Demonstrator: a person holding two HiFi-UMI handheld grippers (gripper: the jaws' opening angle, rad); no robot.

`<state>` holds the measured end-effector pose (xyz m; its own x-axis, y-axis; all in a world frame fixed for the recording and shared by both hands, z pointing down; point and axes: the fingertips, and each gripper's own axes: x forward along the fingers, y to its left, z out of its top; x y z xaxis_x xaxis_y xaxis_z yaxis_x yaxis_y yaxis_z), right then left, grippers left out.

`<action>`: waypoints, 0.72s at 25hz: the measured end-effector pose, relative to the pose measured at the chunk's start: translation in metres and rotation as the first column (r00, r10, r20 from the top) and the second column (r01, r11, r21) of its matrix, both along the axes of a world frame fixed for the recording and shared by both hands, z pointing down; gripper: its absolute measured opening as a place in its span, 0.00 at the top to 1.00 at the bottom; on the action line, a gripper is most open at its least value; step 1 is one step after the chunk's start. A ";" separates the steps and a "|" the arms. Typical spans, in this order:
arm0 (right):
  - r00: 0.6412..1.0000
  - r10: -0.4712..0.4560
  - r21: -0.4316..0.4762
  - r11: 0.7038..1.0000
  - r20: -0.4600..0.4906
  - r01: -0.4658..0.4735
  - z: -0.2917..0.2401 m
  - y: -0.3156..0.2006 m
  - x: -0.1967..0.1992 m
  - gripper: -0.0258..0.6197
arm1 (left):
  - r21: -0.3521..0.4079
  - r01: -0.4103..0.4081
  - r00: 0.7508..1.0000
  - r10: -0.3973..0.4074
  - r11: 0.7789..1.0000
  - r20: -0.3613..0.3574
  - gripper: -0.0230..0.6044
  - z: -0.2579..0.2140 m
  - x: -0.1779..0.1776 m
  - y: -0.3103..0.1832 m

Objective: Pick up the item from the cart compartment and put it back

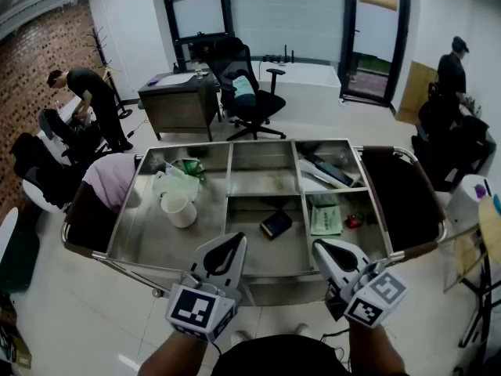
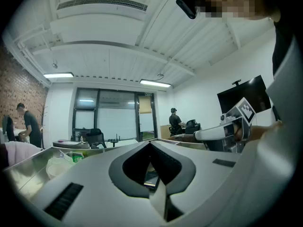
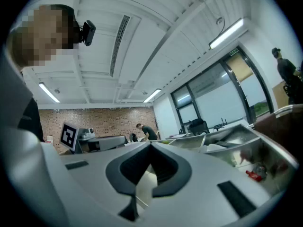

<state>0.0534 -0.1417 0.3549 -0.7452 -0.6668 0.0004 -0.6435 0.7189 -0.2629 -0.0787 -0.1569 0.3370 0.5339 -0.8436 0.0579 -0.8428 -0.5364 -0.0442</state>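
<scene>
Task's thing: which item is meant is not settled; the likeliest is the small dark booklet-like case (image 1: 275, 224), lying flat and askew on the floor of the middle near compartment of the cart (image 1: 153, 245)
Bearing: at 1 o'clock from the left hand-held gripper (image 1: 234, 241), at 11 o'clock from the right hand-held gripper (image 1: 326, 248), apart from both
Left hand-held gripper: jaws pressed together at the tips, nothing between them, held level over the cart's near rim
Right hand-held gripper: jaws likewise pressed together and empty in its own view (image 3: 150, 145), level, just beside the left one
Neighbours: white cup (image 1: 178, 208) at 9 o'clock from the case, in the left compartment; green-and-white packet (image 1: 323, 216) at 3 o'clock, with a small red thing (image 1: 354, 221) beyond it
Handling, as a guess: light, stiff and thin; the smooth cover may slide on the metal floor when nudged
Where to grip: across the two long edges, near the middle; jaws must spread first, and one tip has to get under an edge
Risk: pushing it against the divider wall instead of lifting it
</scene>
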 end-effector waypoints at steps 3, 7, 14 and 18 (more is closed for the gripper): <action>1.000 0.001 0.003 1.000 -0.006 -0.001 0.000 0.000 0.003 0.94 | 0.030 -0.001 1.000 0.001 1.000 0.016 0.96 -0.008 0.007 -0.006; 1.000 0.005 0.010 1.000 -0.008 -0.005 -0.002 0.000 0.007 0.94 | 0.052 -0.017 0.998 0.015 0.999 0.053 0.96 -0.020 0.017 -0.016; 1.000 0.013 0.016 1.000 -0.013 -0.013 -0.005 0.001 0.012 0.94 | 0.039 -0.062 0.987 0.055 0.997 0.151 0.74 -0.019 0.037 -0.037; 1.000 0.021 0.018 1.000 -0.014 -0.021 -0.006 0.002 0.016 0.94 | -0.028 -0.093 0.972 0.097 0.995 0.215 0.74 -0.005 0.045 -0.060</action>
<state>0.0693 -0.1399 0.3487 -0.7309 -0.6824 -0.0018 -0.6620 0.7097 -0.2409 -0.0339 -0.2165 0.3322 0.5845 -0.7877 0.1949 -0.7597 -0.6156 -0.2097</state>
